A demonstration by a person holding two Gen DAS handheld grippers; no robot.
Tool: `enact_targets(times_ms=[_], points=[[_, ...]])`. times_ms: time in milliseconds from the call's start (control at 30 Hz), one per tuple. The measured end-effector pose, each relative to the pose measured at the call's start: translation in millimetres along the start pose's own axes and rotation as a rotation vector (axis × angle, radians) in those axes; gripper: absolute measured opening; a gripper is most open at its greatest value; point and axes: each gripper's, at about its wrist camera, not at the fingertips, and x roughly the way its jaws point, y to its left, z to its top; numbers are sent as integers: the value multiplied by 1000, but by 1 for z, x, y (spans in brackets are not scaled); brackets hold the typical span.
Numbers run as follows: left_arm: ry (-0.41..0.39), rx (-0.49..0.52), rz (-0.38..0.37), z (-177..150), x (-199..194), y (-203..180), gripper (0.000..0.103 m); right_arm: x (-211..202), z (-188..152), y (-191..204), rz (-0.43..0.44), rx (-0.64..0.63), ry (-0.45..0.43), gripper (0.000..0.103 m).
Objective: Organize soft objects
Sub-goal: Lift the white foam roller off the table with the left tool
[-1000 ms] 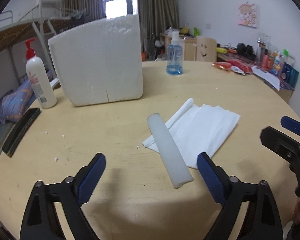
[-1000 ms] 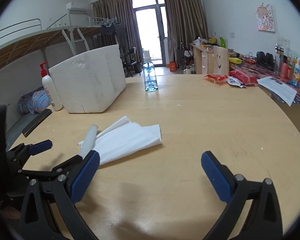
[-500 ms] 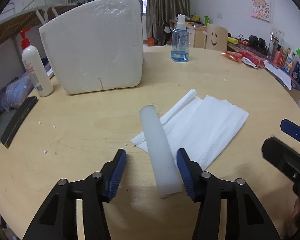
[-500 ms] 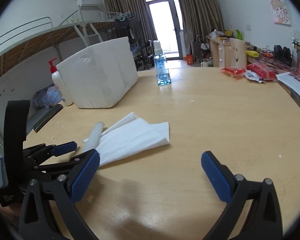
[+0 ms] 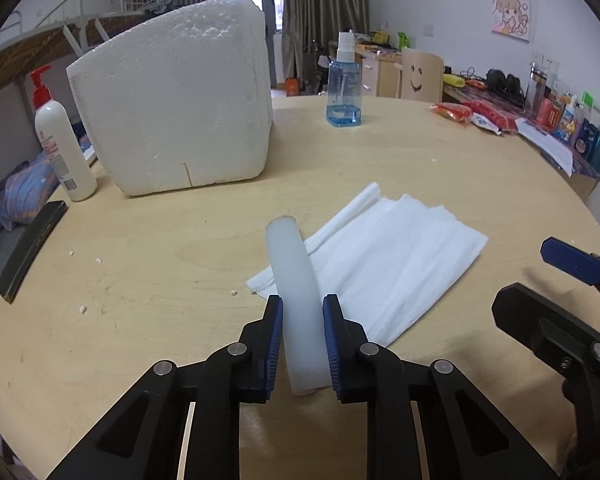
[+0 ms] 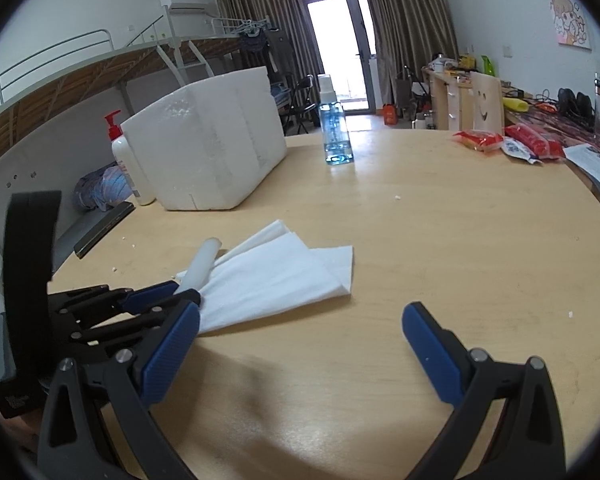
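Left tongs (image 5: 302, 338): closing from wide apart onto the near end of the foam stick (image 5: 296, 292), which is now sitting between the blue pads (image 5: 274, 340); a sliver of gap on the left pad is still showing.
Left view: drawing nearer to the stick and tissue (image 5: 384, 264).

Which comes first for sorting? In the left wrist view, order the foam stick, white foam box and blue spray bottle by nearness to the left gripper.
1. foam stick, between the closing left gripper pads.
2. white foam box, back left.
3. blue spray bottle, far centre.
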Motion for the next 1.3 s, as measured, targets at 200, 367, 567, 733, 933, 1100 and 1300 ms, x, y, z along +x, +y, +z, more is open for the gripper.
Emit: enact_targets(times_ms=[200,367,567,733,933,1100,1300], points=[[-47,5,-20,3,-11,4,22,1,1,5,-25,-19,1,102],[-59,16,-34,2,-14,9,21,2,3,11,-32,-26,1,102],[-67,21,-55,0,-18,21,21,7,5,22,-47,-40,19,102],[-64,27,-44,-6,-20,35,21,13,8,35,-48,-62,27,102],[-28,15,-50,-16,-15,56,21,24,13,40,-75,-53,51,102],[-33,14,-71,-19,-15,63,22,37,16,39,-99,-29,93,102],[-26,21,-88,-20,-12,66,49,48,18,46,-119,-57,136,102]])
